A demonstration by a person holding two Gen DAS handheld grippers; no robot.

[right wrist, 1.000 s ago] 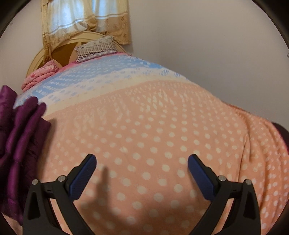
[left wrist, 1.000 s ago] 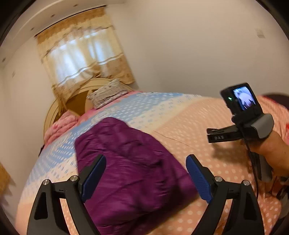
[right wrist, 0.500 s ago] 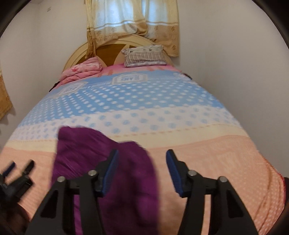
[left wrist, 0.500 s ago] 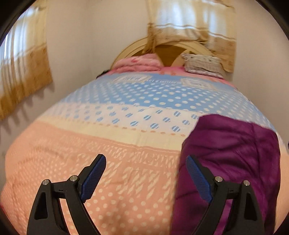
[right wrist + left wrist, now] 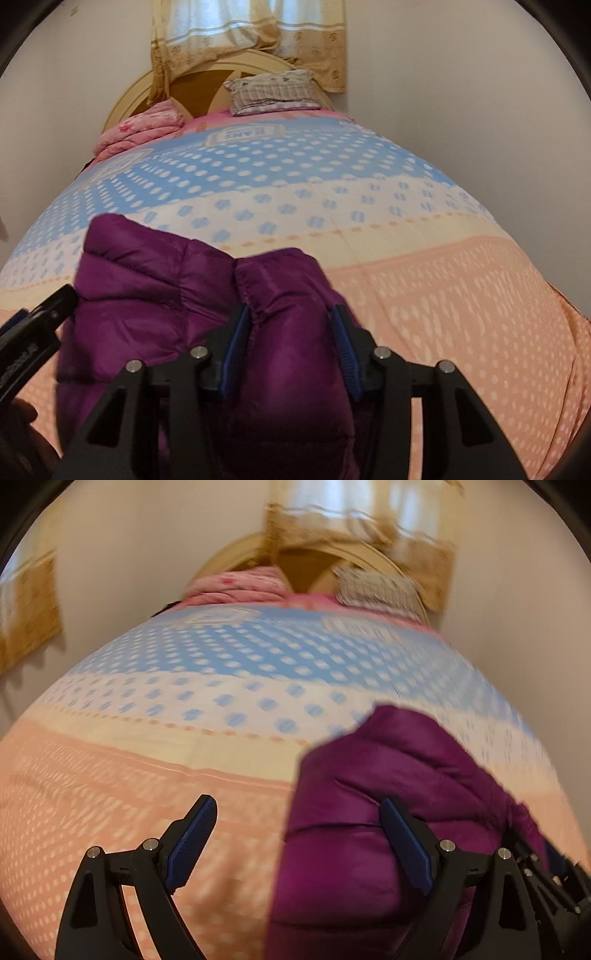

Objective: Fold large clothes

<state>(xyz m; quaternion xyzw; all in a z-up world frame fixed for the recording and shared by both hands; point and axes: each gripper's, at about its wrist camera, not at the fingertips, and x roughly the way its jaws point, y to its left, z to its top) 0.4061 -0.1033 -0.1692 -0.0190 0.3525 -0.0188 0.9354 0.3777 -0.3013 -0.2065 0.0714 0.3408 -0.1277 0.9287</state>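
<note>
Grab step: right gripper [image 5: 290,343] jaws closing on the purple jacket [image 5: 155,295] edge; left gripper [image 5: 295,845] wide open, empty, jacket edge at its 3 o'clock. Next it should pinch that edge.

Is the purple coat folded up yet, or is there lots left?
Nothing looks neatly folded: the purple jacket lies bunched on the bedspread. In hand: the right gripper is closing its jaws on a puffy bunch of it. The left gripper is open at the jacket's edge. All the folding is left.

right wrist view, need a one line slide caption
Right gripper, jaws closing around a fold of the purple puffer jacket on the dotted bedspread.
</note>
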